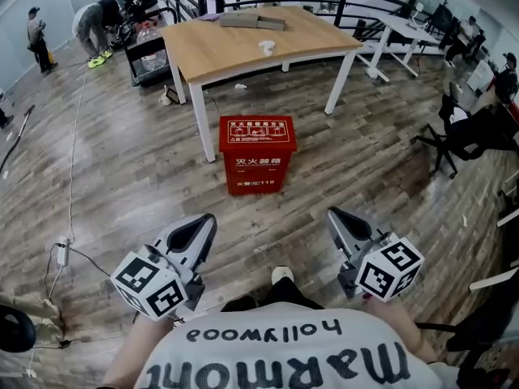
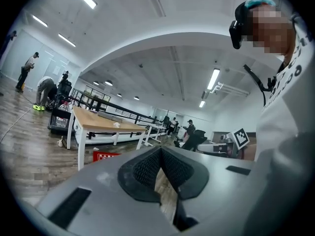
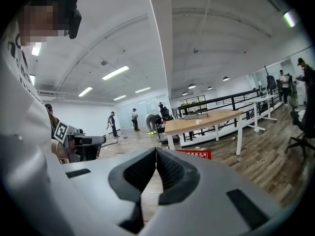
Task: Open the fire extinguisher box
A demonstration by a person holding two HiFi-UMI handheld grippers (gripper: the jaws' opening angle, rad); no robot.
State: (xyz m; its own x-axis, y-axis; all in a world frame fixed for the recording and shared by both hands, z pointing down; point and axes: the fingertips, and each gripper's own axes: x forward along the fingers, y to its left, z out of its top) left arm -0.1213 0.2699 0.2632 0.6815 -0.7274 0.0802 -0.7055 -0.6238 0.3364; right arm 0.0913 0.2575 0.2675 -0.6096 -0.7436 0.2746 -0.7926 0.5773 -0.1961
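A red fire extinguisher box [image 1: 257, 153] with white print stands on the wood floor, its lid down, just in front of a wooden table. My left gripper [image 1: 209, 219] is held near my body at the lower left, shut and empty, well short of the box. My right gripper [image 1: 332, 214] hovers at the lower right, also shut with nothing in it. In the left gripper view the box [image 2: 105, 156] shows as a red strip past the closed jaw tips of the left gripper [image 2: 160, 149]. The right gripper view shows the box [image 3: 197, 154] beyond the right gripper [image 3: 156, 150].
A wooden table [image 1: 243, 43] with white legs stands right behind the box. A black trolley [image 1: 148, 53] and people are at the back left. Office chairs [image 1: 466, 132] sit at the right. A cable and power strip [image 1: 62, 252] lie on the floor at the left.
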